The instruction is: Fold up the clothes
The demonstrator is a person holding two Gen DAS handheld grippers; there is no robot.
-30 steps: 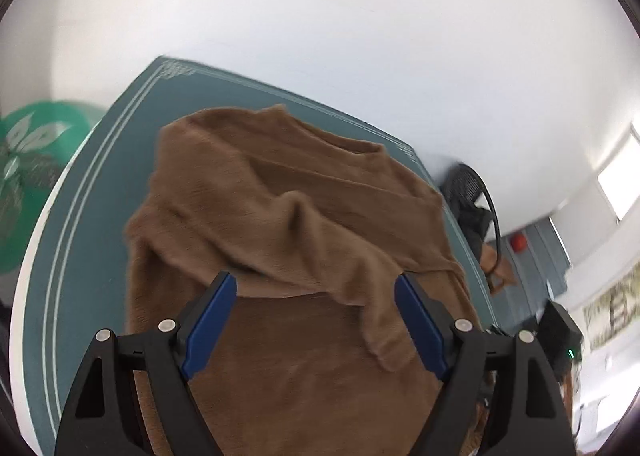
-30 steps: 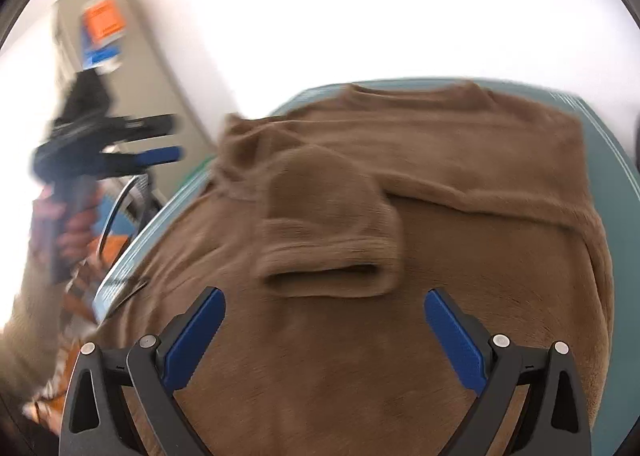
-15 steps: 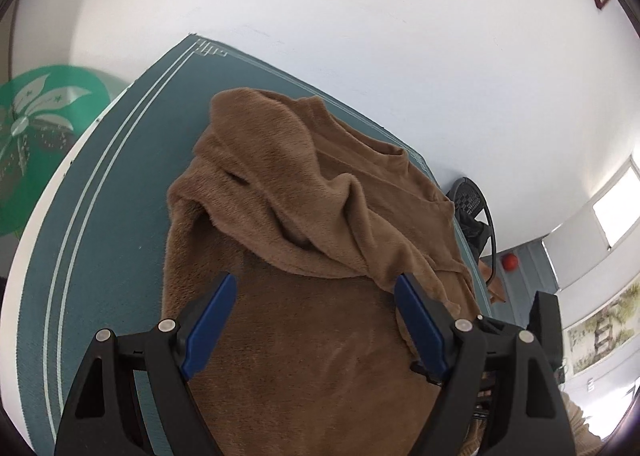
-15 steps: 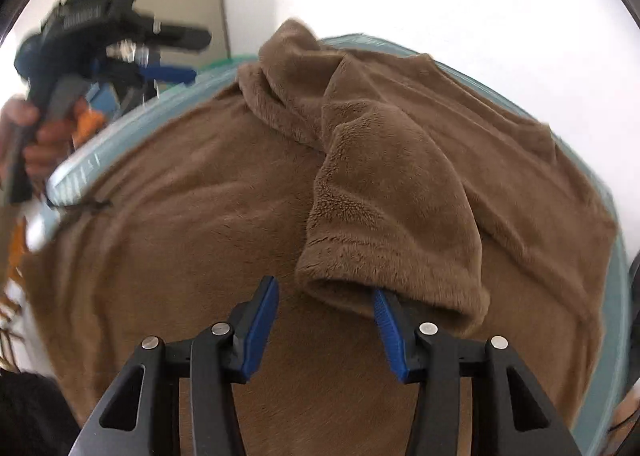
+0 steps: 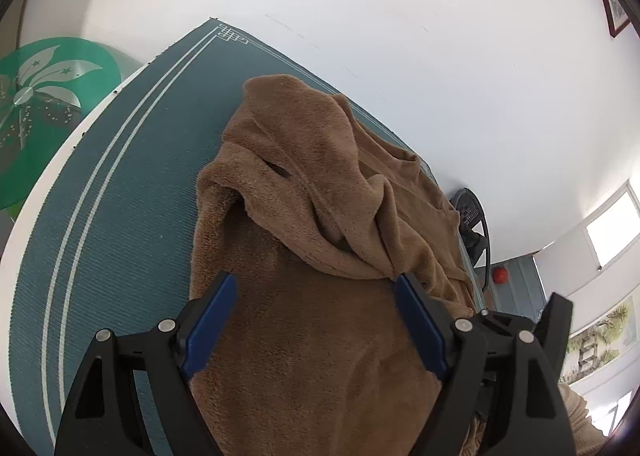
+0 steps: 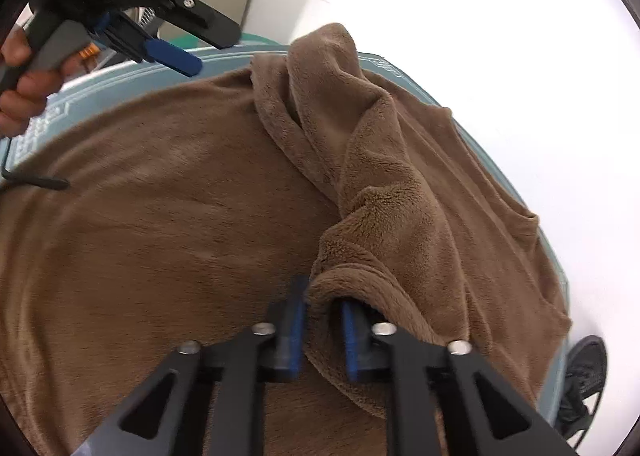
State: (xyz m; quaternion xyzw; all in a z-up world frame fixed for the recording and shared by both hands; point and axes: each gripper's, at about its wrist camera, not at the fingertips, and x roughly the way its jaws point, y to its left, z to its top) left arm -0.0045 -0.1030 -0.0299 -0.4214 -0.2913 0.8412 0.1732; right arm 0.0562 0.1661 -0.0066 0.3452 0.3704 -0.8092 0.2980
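A brown fleece sweater (image 5: 312, 356) lies spread on a teal mat (image 5: 100, 216). One sleeve (image 6: 380, 176) is folded in across the body. My right gripper (image 6: 323, 296) has its jaws closing, and the blue pads pinch the sleeve's cuff (image 6: 352, 268) between them. My left gripper (image 5: 315, 284) hovers open over the sweater's body, near the left edge, with nothing gripped. The right wrist view shows this left gripper (image 6: 172, 56) held in a hand (image 6: 24, 80) above the mat's far corner.
A white wall backs the mat (image 6: 400, 72). A green round disc with a white flower (image 5: 40, 104) stands past the mat's left edge. A black fan (image 5: 472, 216) and a red object (image 5: 499, 275) sit beyond the right side. A thin black cable (image 6: 40, 182) touches the sweater's edge.
My right gripper rolled, moved onto the folded sleeve's cuff and closed on it. The left gripper sank closer to the sweater and stayed open.
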